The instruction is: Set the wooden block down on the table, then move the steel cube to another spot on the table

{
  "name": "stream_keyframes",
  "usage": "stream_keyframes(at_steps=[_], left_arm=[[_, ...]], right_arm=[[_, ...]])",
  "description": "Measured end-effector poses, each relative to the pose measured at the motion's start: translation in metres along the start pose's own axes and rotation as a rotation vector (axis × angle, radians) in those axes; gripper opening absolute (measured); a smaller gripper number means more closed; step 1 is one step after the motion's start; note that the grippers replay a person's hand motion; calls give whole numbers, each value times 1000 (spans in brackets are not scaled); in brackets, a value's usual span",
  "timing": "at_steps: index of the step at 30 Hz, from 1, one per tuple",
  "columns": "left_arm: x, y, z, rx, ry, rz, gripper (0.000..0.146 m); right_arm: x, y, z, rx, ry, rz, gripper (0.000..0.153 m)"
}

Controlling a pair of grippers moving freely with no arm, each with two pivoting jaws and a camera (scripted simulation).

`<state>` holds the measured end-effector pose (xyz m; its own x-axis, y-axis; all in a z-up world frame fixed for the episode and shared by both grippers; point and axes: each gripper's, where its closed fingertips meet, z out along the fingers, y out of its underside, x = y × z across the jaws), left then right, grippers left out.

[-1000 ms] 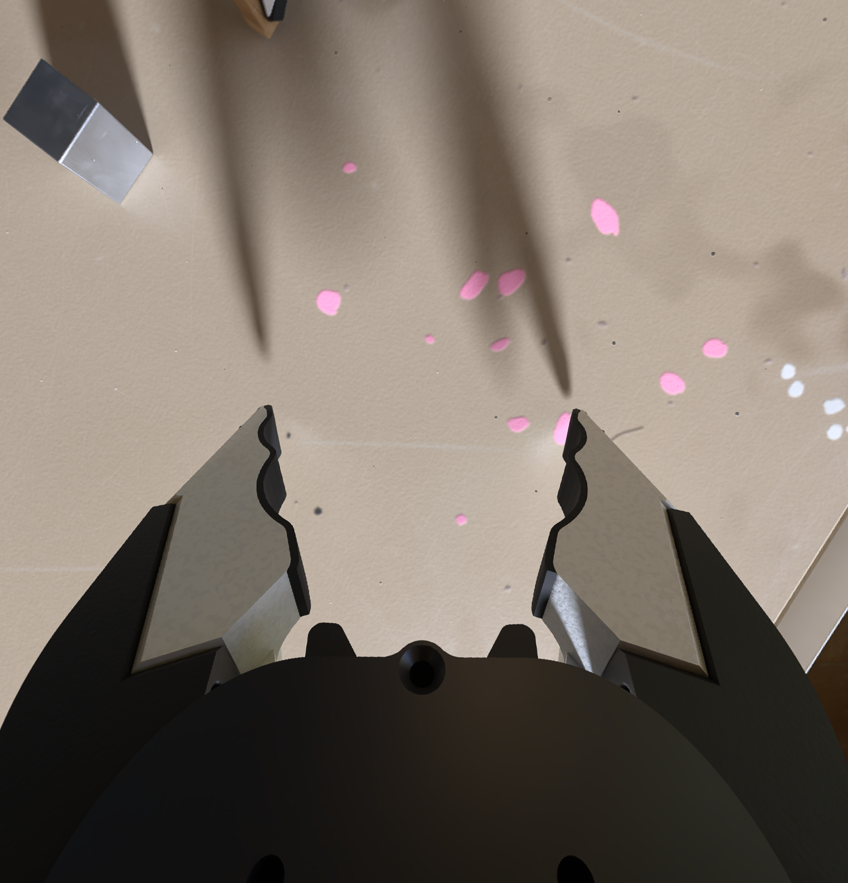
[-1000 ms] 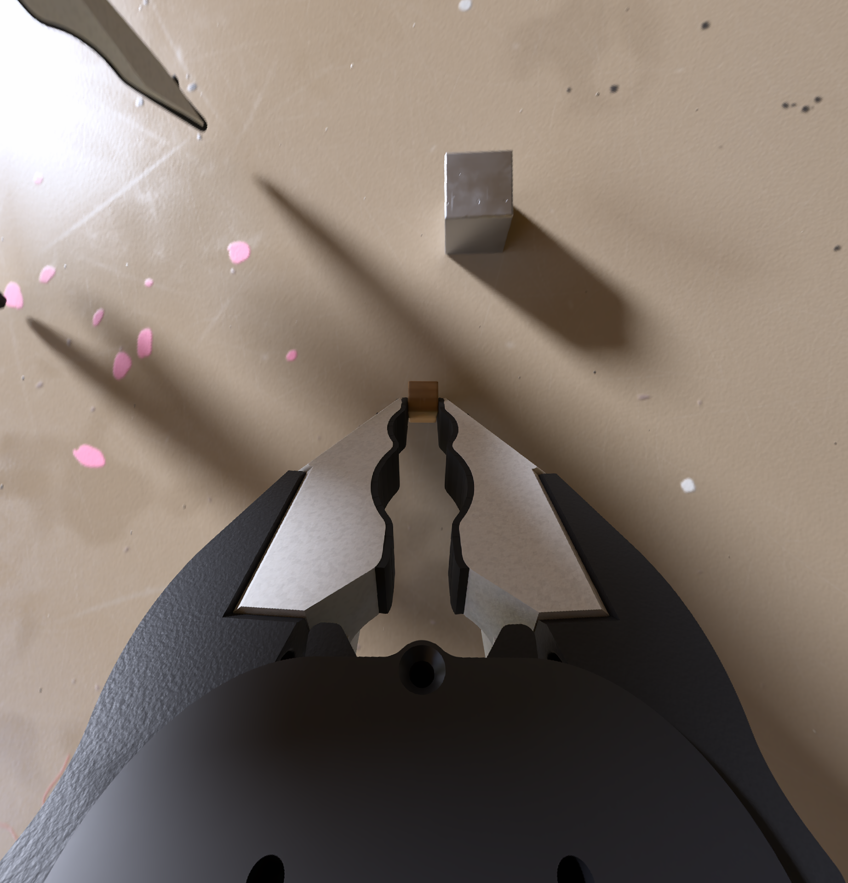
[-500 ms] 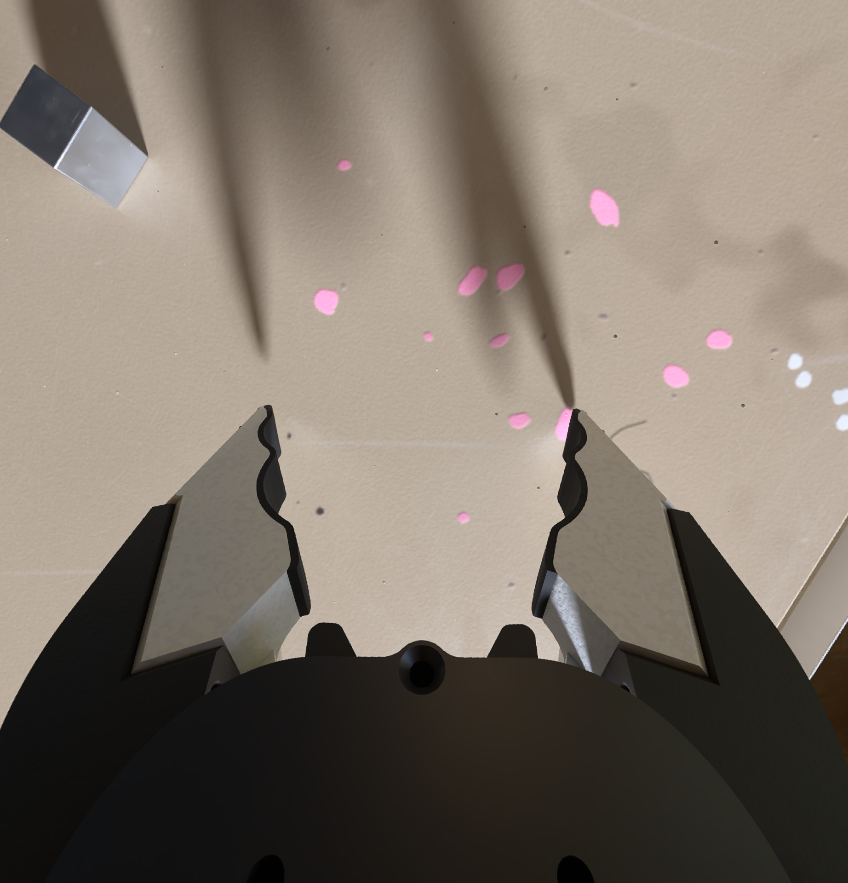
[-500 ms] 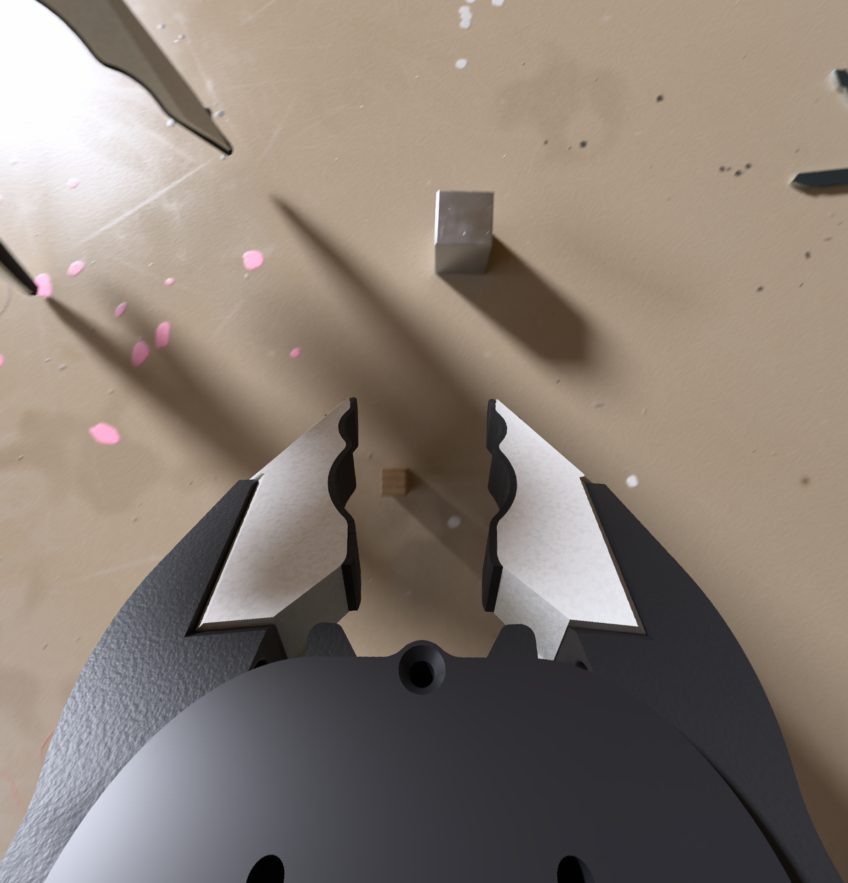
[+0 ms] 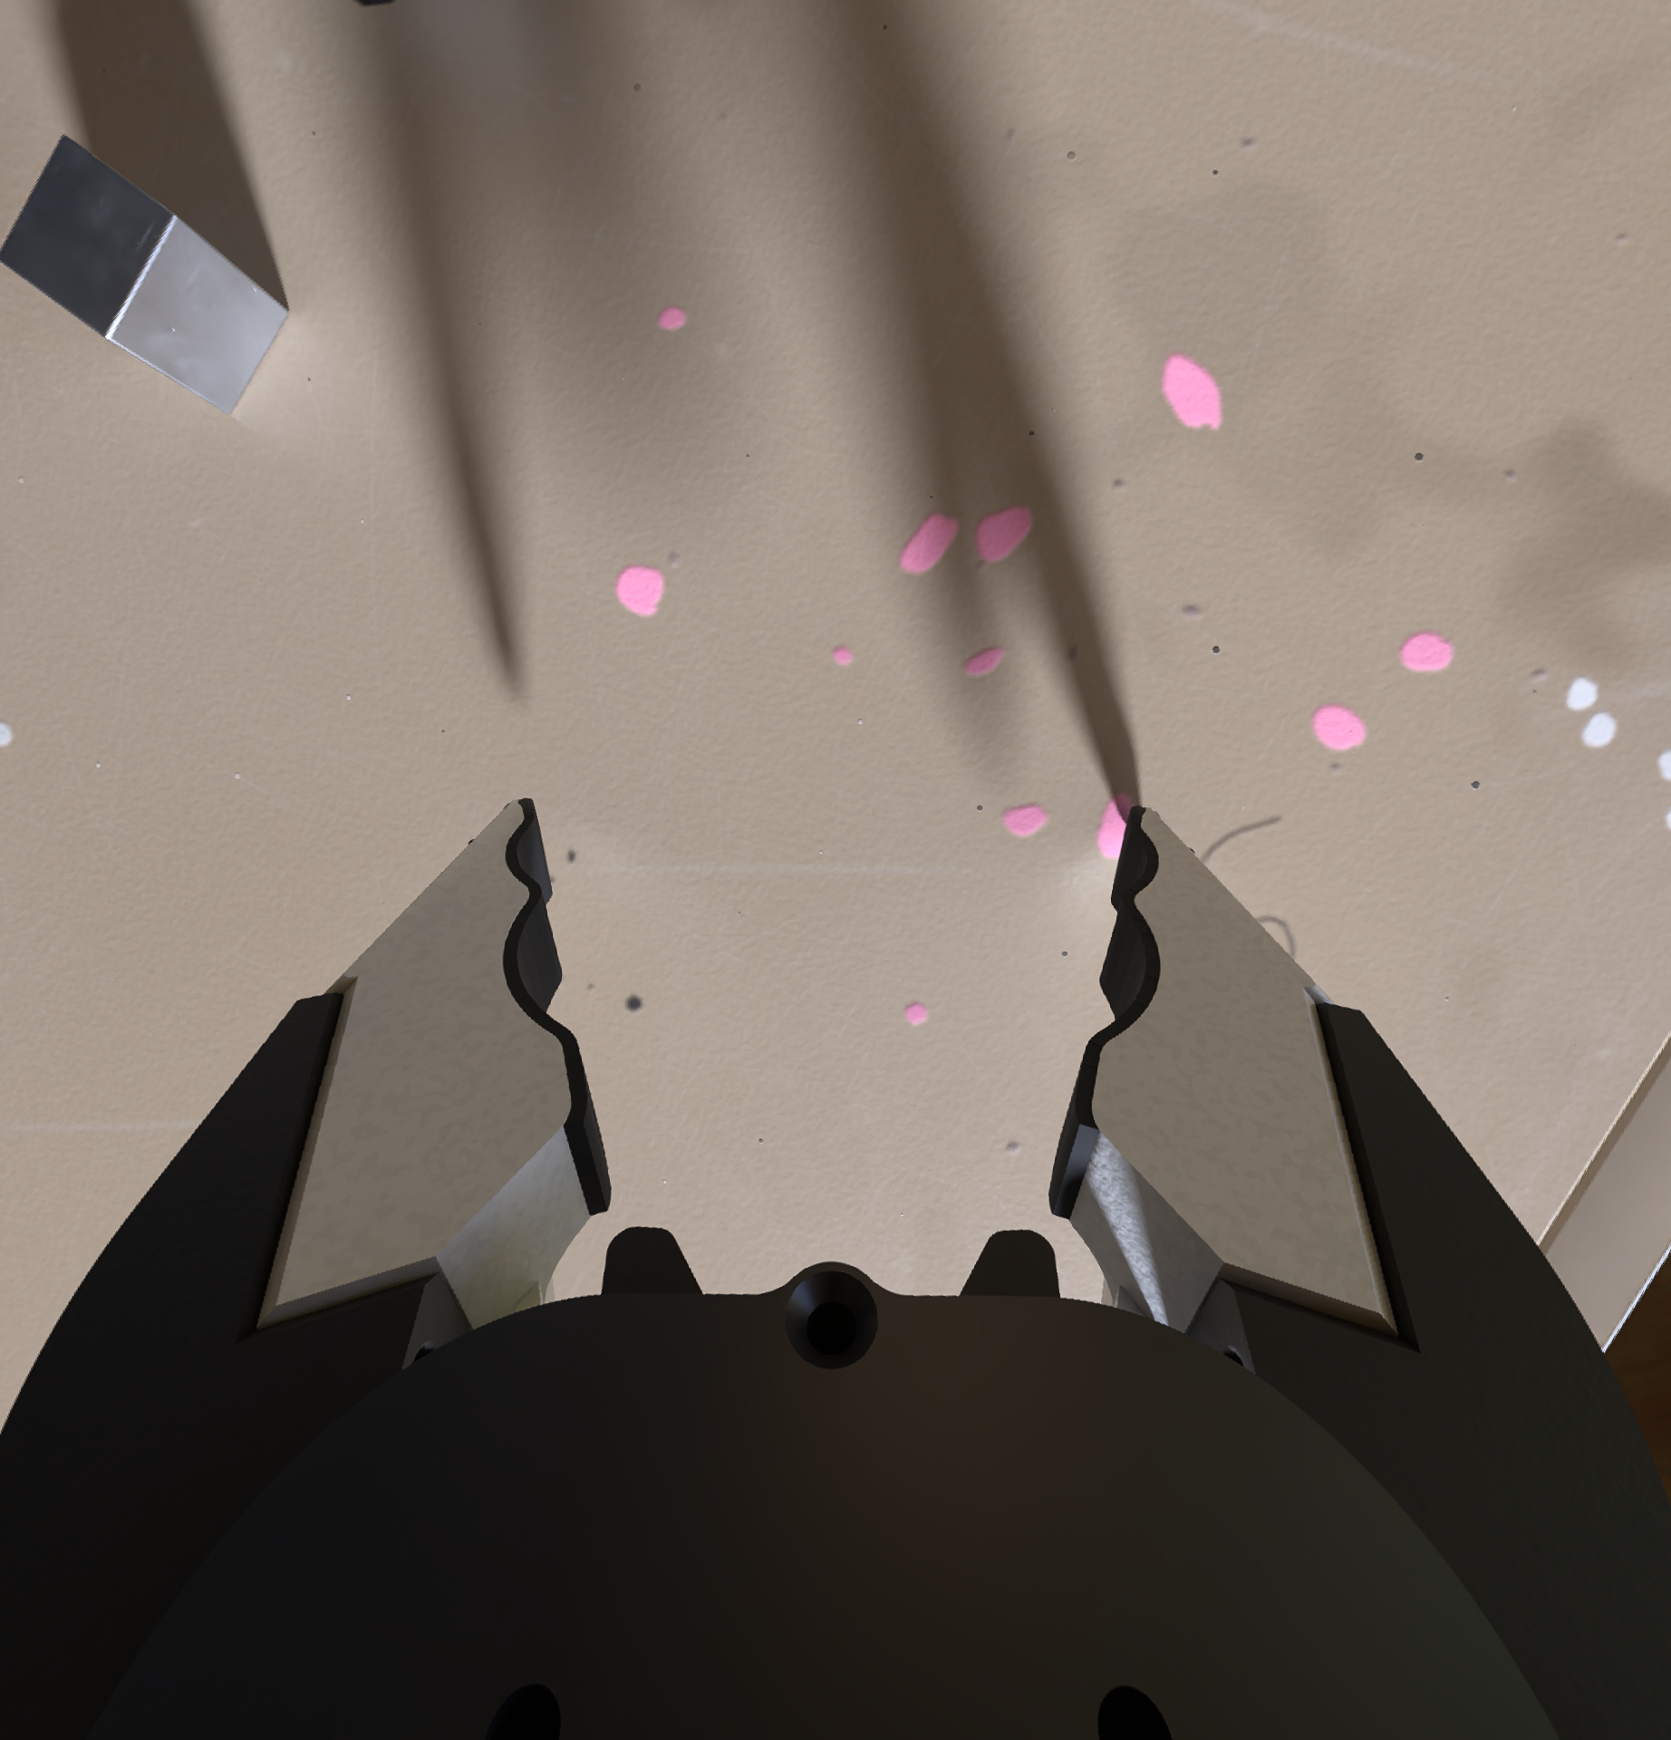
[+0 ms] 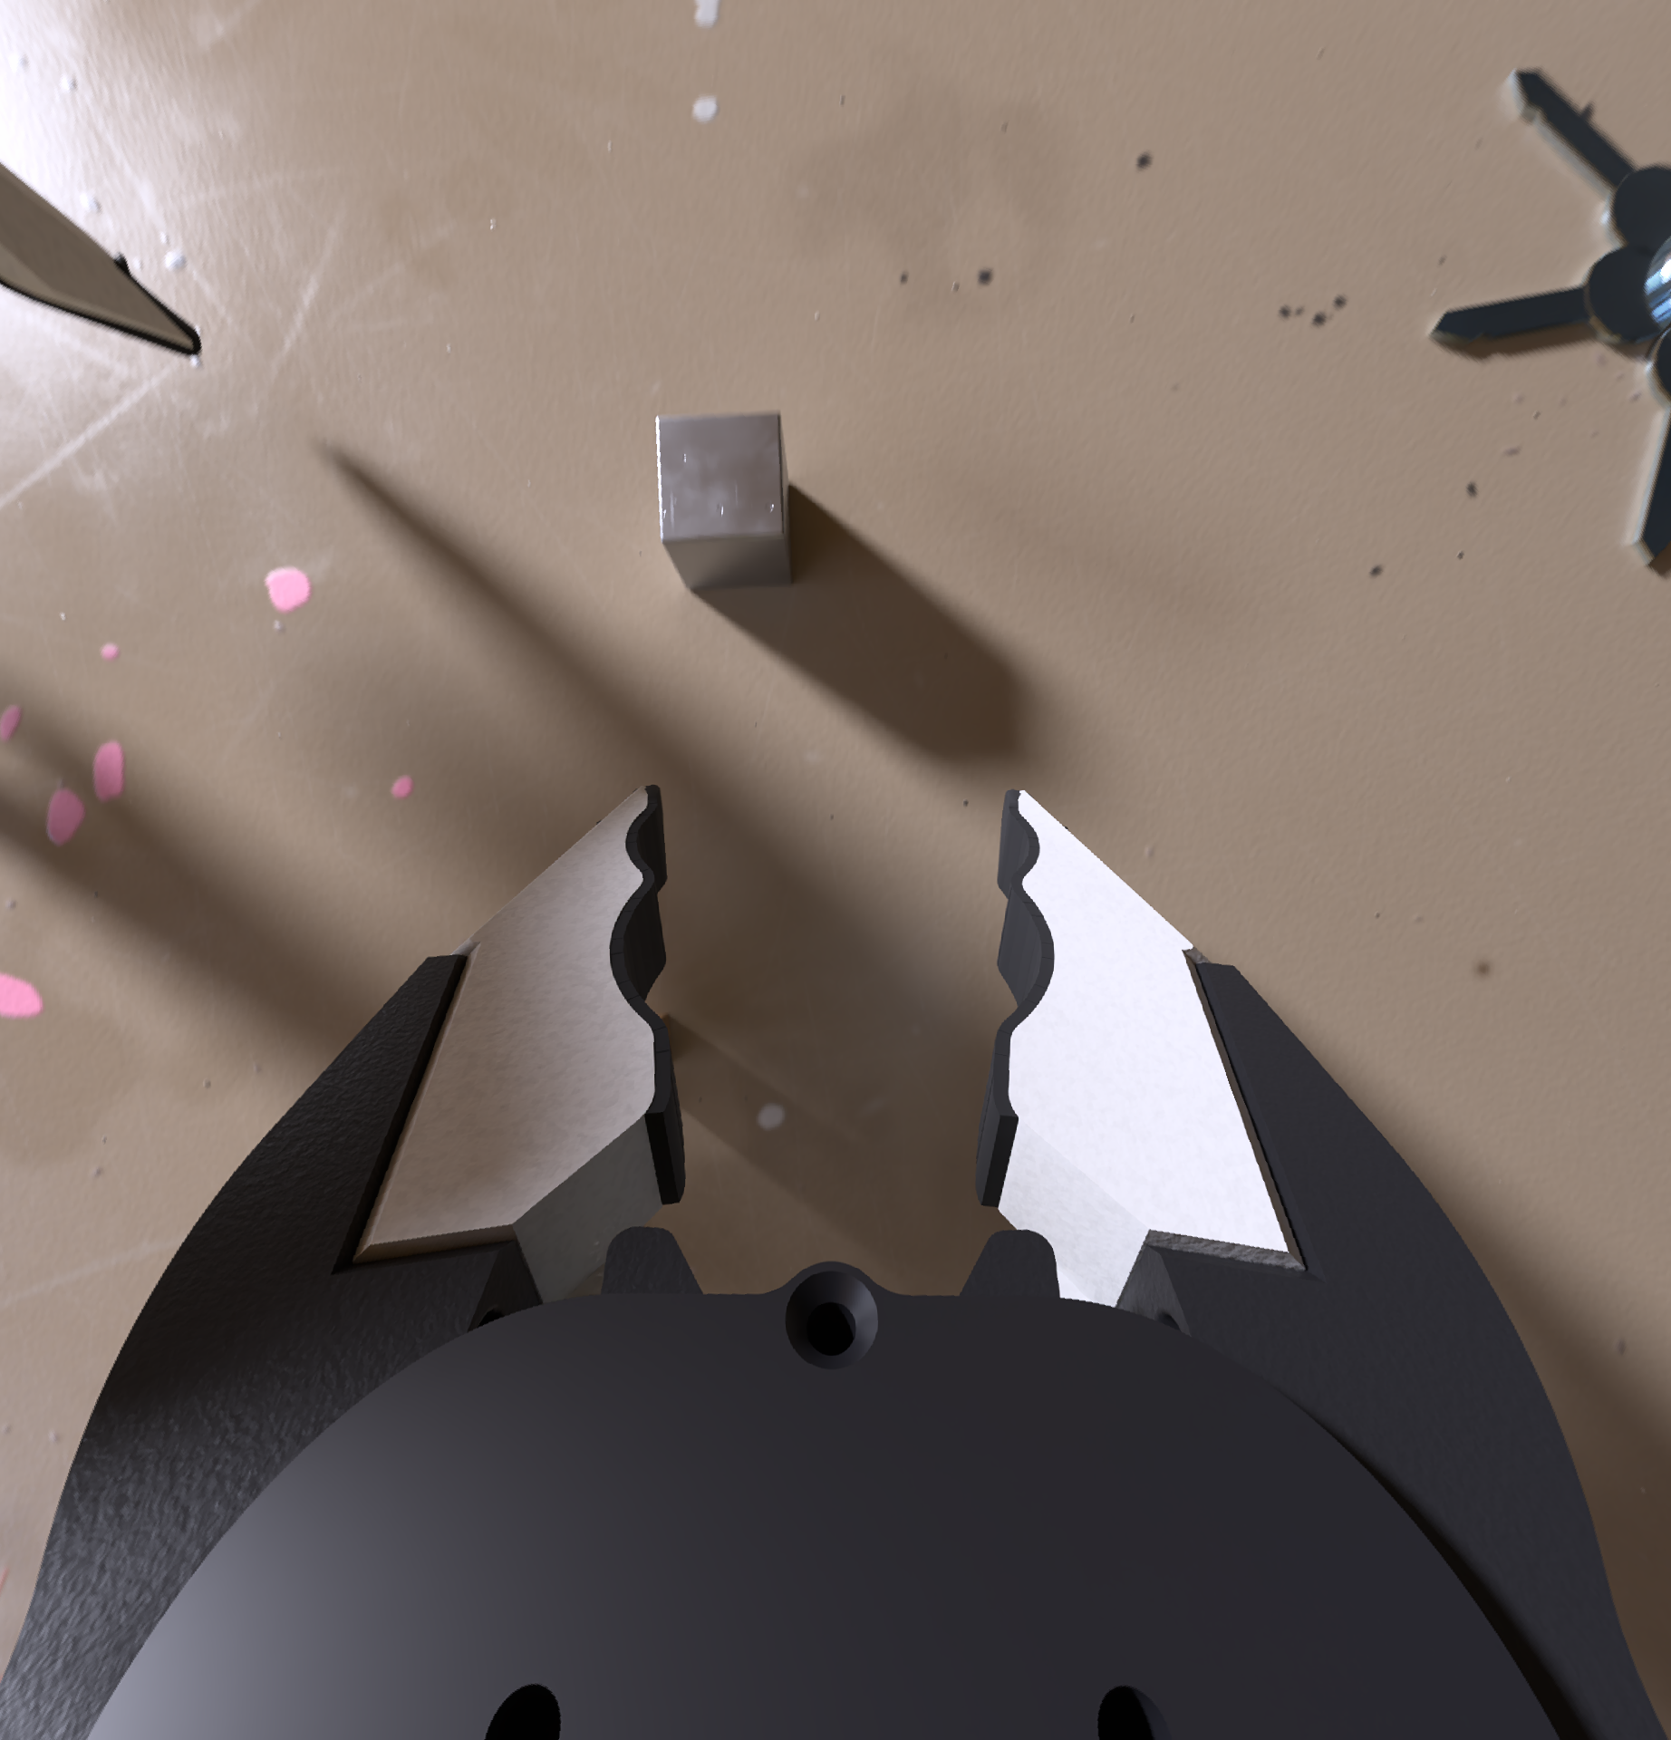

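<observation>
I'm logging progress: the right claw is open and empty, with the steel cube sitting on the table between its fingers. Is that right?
Not quite. In the right wrist view the right claw is open and empty, but the steel cube sits on the table ahead of the fingertips and apart from them, not between the fingers.

Left wrist view — looks steeply down along the left gripper (image 5: 827,819) onto the tan table (image 5: 813,235), fairly near. Right wrist view — same steep downward aim along the right gripper (image 6: 832,800), similarly near. Shared ground: the steel cube (image 5: 144,273), at 10 o'clock left view, 12 o'clock right view (image 6: 723,494), and pink paint spots (image 5: 641,590) (image 6: 288,588).
</observation>
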<state>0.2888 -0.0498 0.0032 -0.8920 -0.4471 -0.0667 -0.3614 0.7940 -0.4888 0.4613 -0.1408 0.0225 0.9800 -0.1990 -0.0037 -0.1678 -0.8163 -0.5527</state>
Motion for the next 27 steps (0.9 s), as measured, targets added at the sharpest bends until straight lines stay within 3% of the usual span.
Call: stream_keyframes(at_steps=[8,14,17,23,27], left_arm=[[-1,0,0,1,2,2,121],[-1,1,0,1,1,2,121],[-1,2,-1,3,2,3,121],[-2,3,-1,4,4,6,121],[-2,4,-2,4,7,10,121]], right_arm=[[-16,-41,22,51,-88,-25,57],[-24,-50,43,-37,-64,-30,44],[-23,-49,44,-32,-39,-30,28],[-30,-45,36,5,-88,-72,28],[-41,-44,7,49,-134,-163,28]])
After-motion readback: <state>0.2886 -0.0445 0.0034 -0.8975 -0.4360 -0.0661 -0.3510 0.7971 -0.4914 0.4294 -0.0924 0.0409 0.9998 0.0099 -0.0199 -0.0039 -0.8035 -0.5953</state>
